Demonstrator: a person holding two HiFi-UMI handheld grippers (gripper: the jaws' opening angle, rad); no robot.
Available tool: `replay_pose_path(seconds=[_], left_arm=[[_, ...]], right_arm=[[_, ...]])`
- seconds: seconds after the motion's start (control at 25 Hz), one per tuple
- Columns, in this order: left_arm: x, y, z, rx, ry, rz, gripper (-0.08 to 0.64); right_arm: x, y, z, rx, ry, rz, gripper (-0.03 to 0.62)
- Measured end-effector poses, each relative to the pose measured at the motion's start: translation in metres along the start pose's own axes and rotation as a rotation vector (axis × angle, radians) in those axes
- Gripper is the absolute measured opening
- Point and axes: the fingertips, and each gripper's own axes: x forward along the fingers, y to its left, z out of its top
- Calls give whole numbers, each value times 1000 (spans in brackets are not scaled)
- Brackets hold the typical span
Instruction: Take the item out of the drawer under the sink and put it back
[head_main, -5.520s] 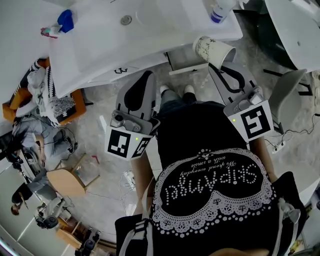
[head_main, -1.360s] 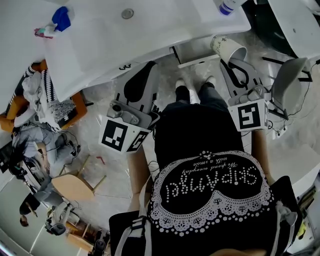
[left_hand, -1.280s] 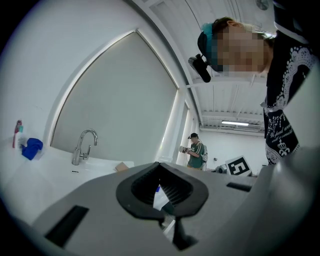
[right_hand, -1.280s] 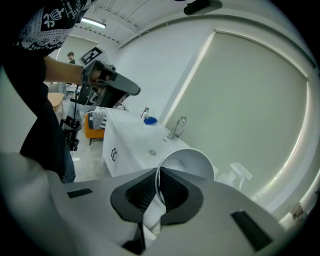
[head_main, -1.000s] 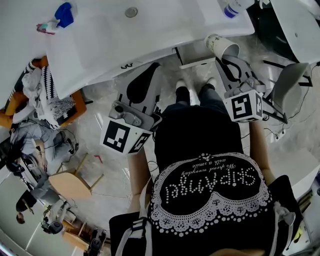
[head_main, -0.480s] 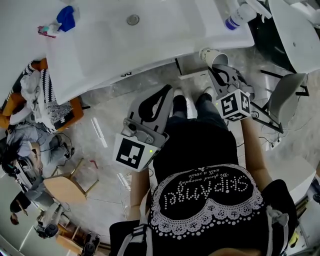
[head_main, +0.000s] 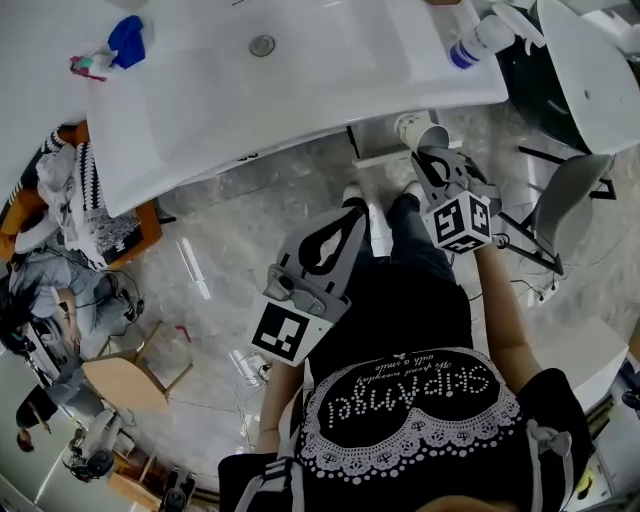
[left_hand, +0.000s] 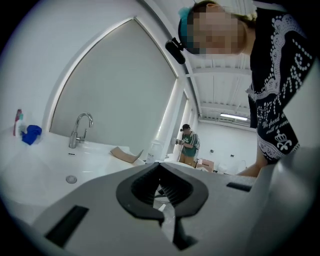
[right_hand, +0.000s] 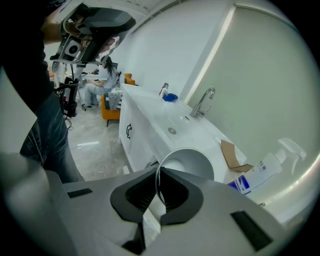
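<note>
A white paper cup (head_main: 422, 128) with a faint print is held by its rim in my right gripper (head_main: 433, 156), which is shut on it; the cup's open mouth (right_hand: 187, 163) shows just past the jaws. It hangs over the pulled-out white drawer (head_main: 386, 156) beneath the sink counter (head_main: 300, 95). My left gripper (head_main: 350, 213) hovers in front of the counter, left of the person's legs, its jaws closed together (left_hand: 160, 164) with nothing between them.
On the counter stand a spray bottle (head_main: 474, 40) at the right end, a blue item (head_main: 128, 40) at the left, a faucet (right_hand: 205, 101) and a cardboard scrap (right_hand: 230, 153). A grey chair (head_main: 565, 195) stands at my right. People sit at the left (head_main: 60, 280).
The right gripper has sunk with the cup toward the open drawer. The left gripper has drifted right and lower in the head view.
</note>
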Motion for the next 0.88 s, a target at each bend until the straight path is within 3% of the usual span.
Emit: replay_pose_path(seconds=[0.28, 0.44, 0.64, 0.88], left_arm=[[0, -3, -13, -11, -4, 58, 3], [6, -12, -30, -57, 31, 33, 3], [13, -17, -46, -45, 72, 11, 3], [17, -23, -61, -84, 101, 4, 3]], right_arm=[[20, 10, -21, 0, 48, 38, 23], [34, 16, -33, -5, 74, 56, 23], [51, 17, -48, 0, 95, 71, 23], [73, 24, -68, 30, 123, 94, 23]])
